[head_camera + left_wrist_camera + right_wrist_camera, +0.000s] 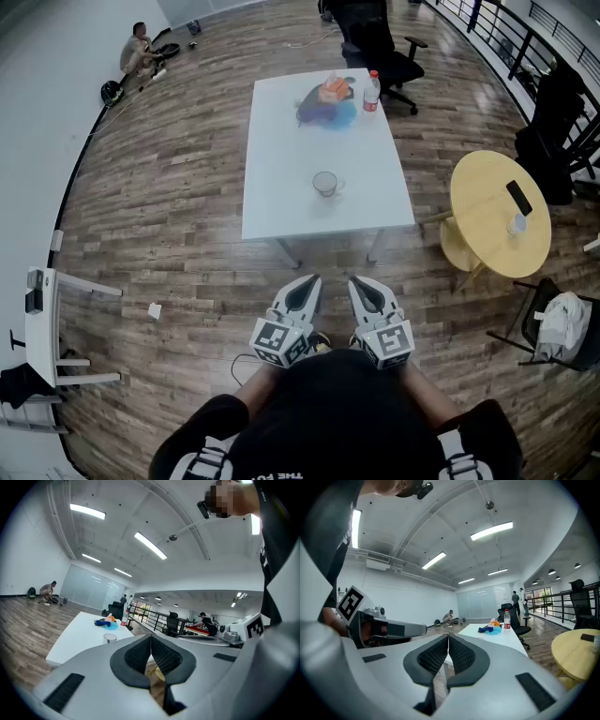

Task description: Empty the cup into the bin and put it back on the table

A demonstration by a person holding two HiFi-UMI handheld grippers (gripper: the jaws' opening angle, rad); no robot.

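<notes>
A clear glass cup [325,184] stands upright near the front of the white table [281,202]; it also shows small in the left gripper view as the cup [109,638]. My left gripper [308,282] and right gripper [358,283] hang side by side close to my body, well short of the table's front edge. Both are shut with nothing between the jaws. In the left gripper view the left gripper [151,637] has its pads pressed together; the right gripper [448,636] looks the same in its own view. No bin shows in any view.
At the table's far end lie a blue and orange heap [330,101] and a red-capped bottle [371,91]. A black office chair [380,52] stands behind it. A round yellow table [497,216] with a phone is at right, a white desk [42,319] at left. A person crouches far back left.
</notes>
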